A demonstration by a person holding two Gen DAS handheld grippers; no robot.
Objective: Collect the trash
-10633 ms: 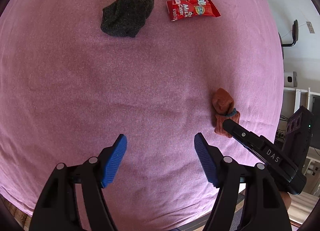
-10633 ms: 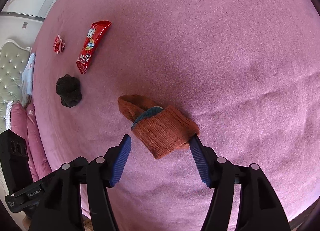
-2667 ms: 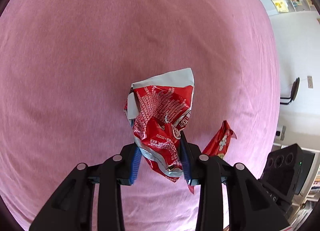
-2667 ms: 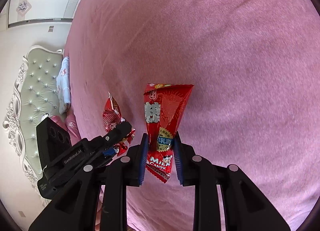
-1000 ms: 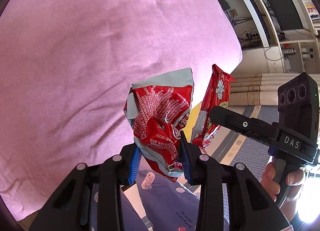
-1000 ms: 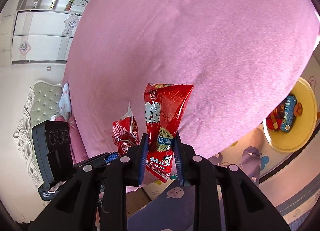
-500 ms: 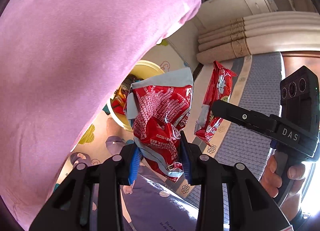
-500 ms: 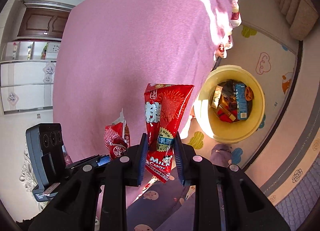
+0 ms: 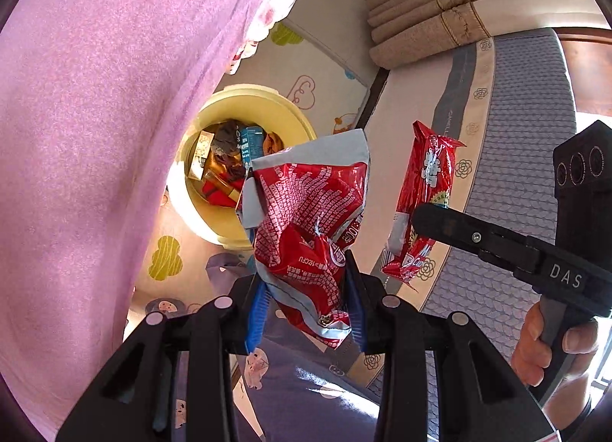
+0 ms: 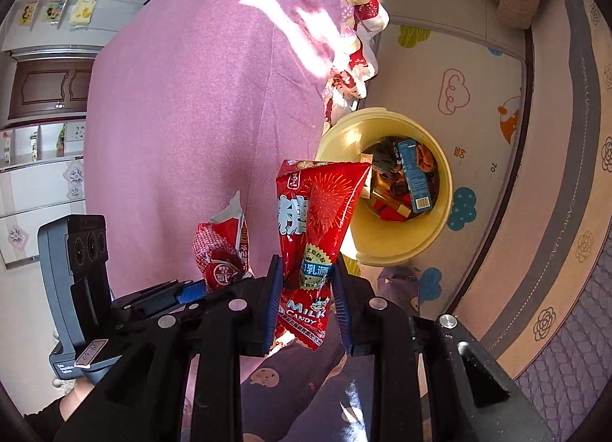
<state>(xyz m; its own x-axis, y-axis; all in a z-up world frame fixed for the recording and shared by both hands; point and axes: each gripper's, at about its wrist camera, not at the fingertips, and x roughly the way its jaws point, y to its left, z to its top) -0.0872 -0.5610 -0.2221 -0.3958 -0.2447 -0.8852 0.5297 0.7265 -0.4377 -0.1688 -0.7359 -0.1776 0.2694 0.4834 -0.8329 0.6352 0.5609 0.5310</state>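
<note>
My left gripper [image 9: 306, 289] is shut on a crumpled red and white wrapper [image 9: 306, 212], which stands up from the blue pads. My right gripper [image 10: 306, 289] is shut on a long red milk candy bag [image 10: 317, 212], held by its lower end. Each view also shows the other side: the candy bag [image 9: 428, 181] at the right, the wrapper [image 10: 220, 247] at the left. A yellow bin [image 10: 397, 250] with several boxes, wrappers and socks inside stands on the floor beyond both grippers, just past the bed's corner. In the left wrist view the wrapper covers part of the bin [image 9: 267, 105].
The pink bed cover [image 10: 191, 116] fills the left side, its edge hanging beside the bin. A cartoon play mat [image 10: 478, 70] lies under the bin, with a grey patterned rug [image 9: 516, 174] and rolled beige mats [image 9: 440, 21] beyond. A hand [image 9: 535, 346] grips the right handle.
Both grippers have swung off the bed and lowered toward the floor, still holding their wrappers. The yellow bin now sits larger and closer ahead.
</note>
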